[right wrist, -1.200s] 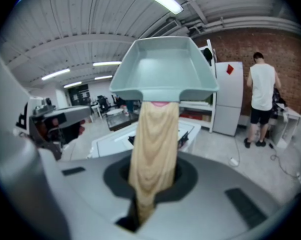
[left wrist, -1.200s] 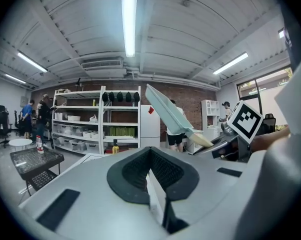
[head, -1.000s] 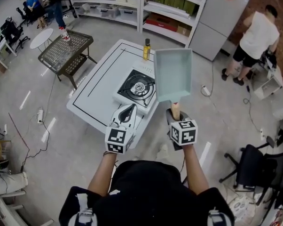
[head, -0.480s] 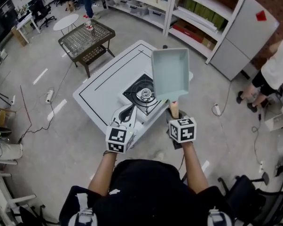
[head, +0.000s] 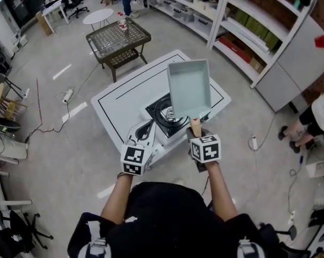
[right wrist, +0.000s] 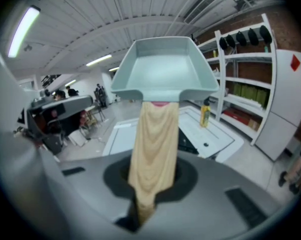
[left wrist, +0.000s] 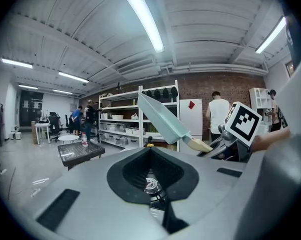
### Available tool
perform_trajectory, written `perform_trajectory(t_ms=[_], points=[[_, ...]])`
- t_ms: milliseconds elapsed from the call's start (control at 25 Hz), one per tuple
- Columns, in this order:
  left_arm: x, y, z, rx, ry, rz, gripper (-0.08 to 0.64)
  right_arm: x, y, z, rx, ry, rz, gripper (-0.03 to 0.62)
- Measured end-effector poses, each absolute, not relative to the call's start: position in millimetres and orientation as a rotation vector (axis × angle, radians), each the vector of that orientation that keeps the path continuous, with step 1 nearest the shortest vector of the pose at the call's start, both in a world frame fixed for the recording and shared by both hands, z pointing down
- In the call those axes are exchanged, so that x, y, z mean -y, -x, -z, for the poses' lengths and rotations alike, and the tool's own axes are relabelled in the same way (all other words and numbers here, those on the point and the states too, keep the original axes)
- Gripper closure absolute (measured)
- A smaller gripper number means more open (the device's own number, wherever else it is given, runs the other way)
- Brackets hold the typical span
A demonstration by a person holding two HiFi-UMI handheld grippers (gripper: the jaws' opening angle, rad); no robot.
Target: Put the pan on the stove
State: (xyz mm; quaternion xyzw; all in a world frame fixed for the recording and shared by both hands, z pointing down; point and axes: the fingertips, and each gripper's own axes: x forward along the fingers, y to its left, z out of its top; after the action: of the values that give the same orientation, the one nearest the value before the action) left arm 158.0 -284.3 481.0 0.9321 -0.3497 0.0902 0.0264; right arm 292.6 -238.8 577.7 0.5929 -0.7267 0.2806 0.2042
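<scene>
Grips stiff, likely nose-heavy pan [head: 189, 87] by wooden handle [head: 195, 126] with right gripper [head: 196, 137]; carries left gripper [head: 145, 129] closed, empty.

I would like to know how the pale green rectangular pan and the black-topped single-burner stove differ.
The pale green rectangular pan is held in the air, tilted, by the right gripper shut on its wooden handle; the black-topped single-burner stove lies flat on the white table. The pan is square-cornered; the stove's burner is round. Both are over that table.
</scene>
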Motion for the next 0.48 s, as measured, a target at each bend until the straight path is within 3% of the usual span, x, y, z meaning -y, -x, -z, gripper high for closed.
perform_trajectory(t_ms=[480], points=[[287,-141,-492,1.272,-2.786,-0.309,0.534,259,-304,-594,2.037,-1.477,-0.770,0.548]])
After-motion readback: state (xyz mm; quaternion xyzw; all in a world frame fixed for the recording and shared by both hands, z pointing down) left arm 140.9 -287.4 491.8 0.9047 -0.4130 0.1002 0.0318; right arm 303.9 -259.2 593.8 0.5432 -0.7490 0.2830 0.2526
